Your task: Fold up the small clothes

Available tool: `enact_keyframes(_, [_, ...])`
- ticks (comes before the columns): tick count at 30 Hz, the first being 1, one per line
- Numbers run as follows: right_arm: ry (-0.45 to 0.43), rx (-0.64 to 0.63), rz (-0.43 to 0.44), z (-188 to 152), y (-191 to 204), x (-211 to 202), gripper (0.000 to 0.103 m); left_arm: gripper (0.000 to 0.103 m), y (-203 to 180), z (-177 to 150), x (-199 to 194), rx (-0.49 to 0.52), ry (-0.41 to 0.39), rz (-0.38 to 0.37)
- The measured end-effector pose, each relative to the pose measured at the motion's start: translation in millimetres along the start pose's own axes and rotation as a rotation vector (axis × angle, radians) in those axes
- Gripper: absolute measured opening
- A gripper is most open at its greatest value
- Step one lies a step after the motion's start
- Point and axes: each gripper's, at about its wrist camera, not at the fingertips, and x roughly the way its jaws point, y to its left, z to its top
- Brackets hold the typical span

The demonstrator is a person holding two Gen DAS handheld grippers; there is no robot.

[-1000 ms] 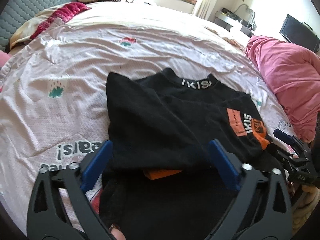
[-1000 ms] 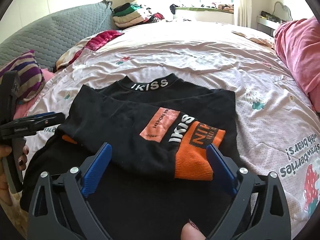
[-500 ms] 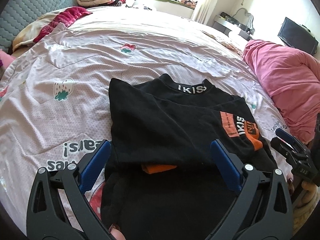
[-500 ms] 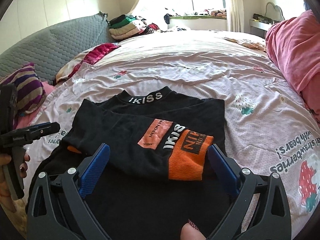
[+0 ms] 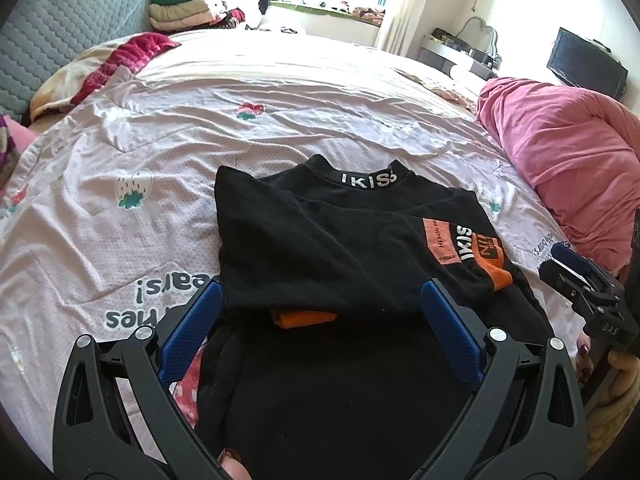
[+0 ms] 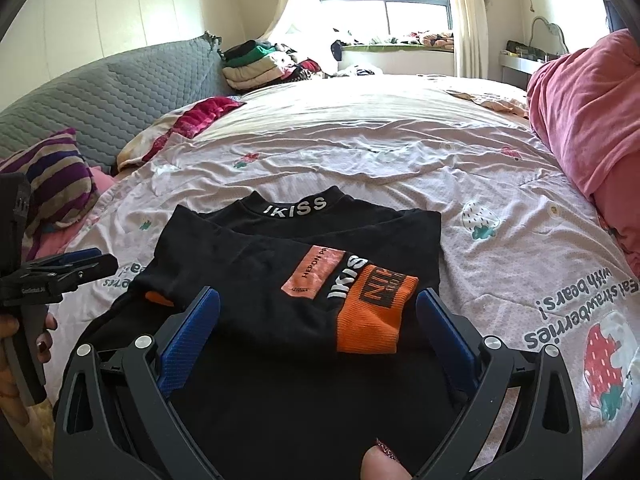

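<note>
A black top (image 5: 320, 248) (image 6: 272, 264) with an IKISS collar lies on the bed, both sleeves folded across its chest. One orange cuff (image 6: 374, 314) rests on top at the right; another orange cuff (image 5: 302, 317) peeks out under the fold. My left gripper (image 5: 320, 312) hovers open over the top's lower half, nothing between its blue pads. My right gripper (image 6: 318, 320) is open too, above the same lower half. Each gripper shows at the edge of the other's view, as the right gripper (image 5: 576, 276) and the left gripper (image 6: 76, 268).
The pink strawberry-print sheet (image 5: 140, 184) covers the bed. A pink quilt (image 5: 560, 148) is heaped at the right. Striped pillow (image 6: 52, 184) and grey headboard (image 6: 120, 92) lie left. Folded clothes (image 6: 260, 64) are stacked at the far end.
Both grippers have drawn back and up from the top, so it looks smaller and further off. Both stay open. The top has not moved.
</note>
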Motion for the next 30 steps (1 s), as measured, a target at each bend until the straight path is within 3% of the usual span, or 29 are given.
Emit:
enact_keyframes(14, [-0.039, -0.003, -0.016, -5.6, 3.1, -18.6, 0.098, 0.093, -16.8, -19.5, -23.7, 0.019, -0.038, 0.000])
enact_keyframes(18, [-0.051, 0.009, -0.017, -9.5, 1.5, -24.9, 0.098, 0.093, -22.1, -28.0, -27.5, 0.039, -0.043, 0.031])
enact_keyframes(30, [-0.070, 0.016, -0.022, -21.8, 1.8, -38.4, 0.098, 0.093, -21.5, -58.5, -32.2, 0.027, -0.014, 0.044])
